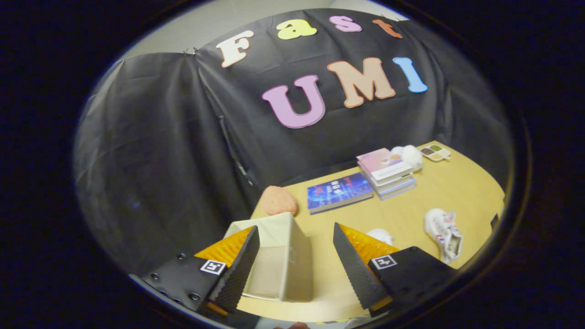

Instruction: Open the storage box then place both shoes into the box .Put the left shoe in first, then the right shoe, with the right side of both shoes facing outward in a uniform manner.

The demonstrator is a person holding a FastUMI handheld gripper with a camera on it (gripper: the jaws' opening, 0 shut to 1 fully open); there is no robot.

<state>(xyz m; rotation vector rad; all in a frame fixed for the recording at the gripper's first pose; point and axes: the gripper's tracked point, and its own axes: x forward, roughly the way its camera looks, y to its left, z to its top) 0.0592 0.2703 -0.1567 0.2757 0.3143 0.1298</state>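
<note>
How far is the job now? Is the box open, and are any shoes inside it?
Done: the storage box looks open, and the part of its inside that shows holds no shoe.
In hand: nothing. The gripper fingers are open above the box's near wall.
Left: both shoes. One white shoe lies on the table beyond the right finger. Another white thing, maybe the second shoe, peeks out behind that finger.

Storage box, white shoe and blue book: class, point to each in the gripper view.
storage box (292,256): gripper view, on its outer side wall, between the fingers.
white shoe (442,232): gripper view, on its upper, beyond the fingers.
blue book (339,191): gripper view, on its cover.
</note>
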